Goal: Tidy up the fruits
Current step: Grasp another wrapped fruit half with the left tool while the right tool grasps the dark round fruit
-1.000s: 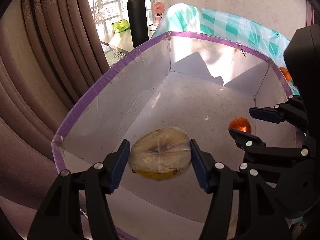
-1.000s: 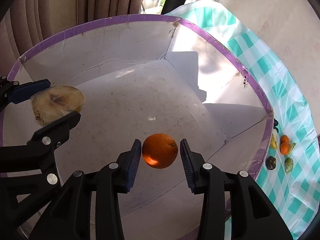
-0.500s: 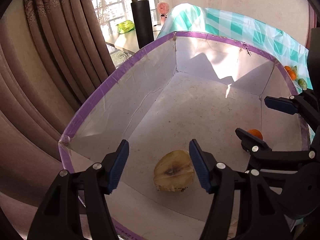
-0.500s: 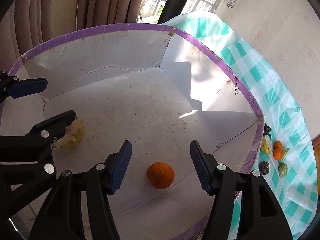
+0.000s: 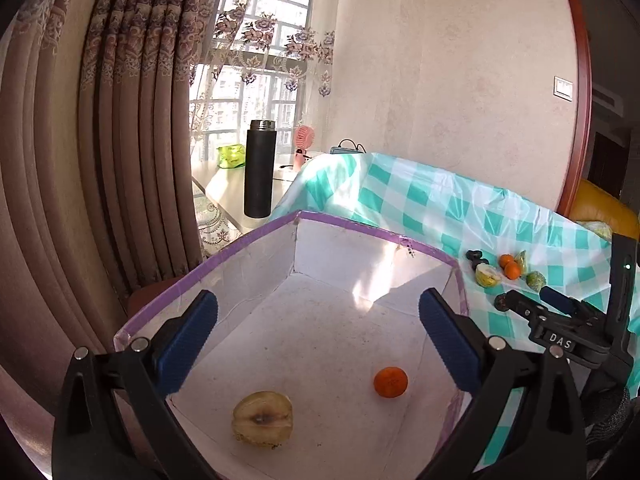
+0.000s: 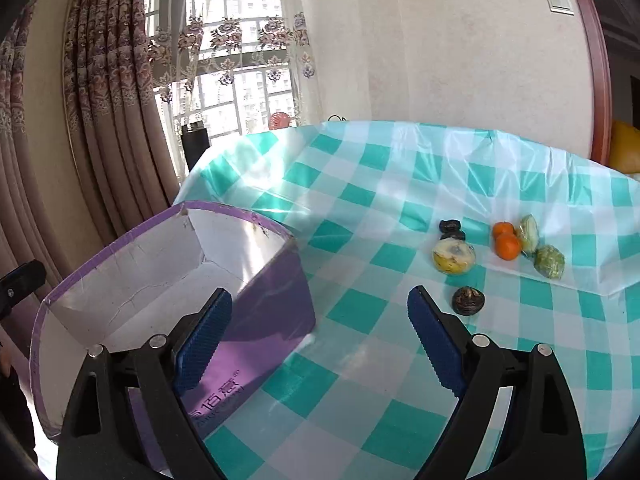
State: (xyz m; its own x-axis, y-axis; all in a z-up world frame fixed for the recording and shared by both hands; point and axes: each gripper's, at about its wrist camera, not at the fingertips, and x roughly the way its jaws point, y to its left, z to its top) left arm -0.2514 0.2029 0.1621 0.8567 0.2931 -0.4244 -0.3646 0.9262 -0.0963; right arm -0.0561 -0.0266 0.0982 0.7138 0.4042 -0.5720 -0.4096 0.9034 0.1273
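Inside the purple-rimmed box [image 5: 256, 236] lie a halved yellow fruit [image 5: 262, 420] and an orange [image 5: 391, 382], apart on its white floor. Above that box the left gripper [image 5: 318, 338] is opening wide, nothing between its jaws. Just right of the box, over the checked table [image 6: 360, 360], the right gripper [image 6: 320, 336] is opening too, empty. Further right of the box sits a fruit cluster [image 6: 504, 246].

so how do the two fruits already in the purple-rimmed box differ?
The small round orange is bright and smooth-skinned; the yellowish-brown halved fruit is dull, with a dark core showing. The orange is clearly smaller than the halved fruit. The orange sits nearer the box's right wall, the halved fruit nearer its front left. Both rest loose on the white floor of the purple-rimmed box.
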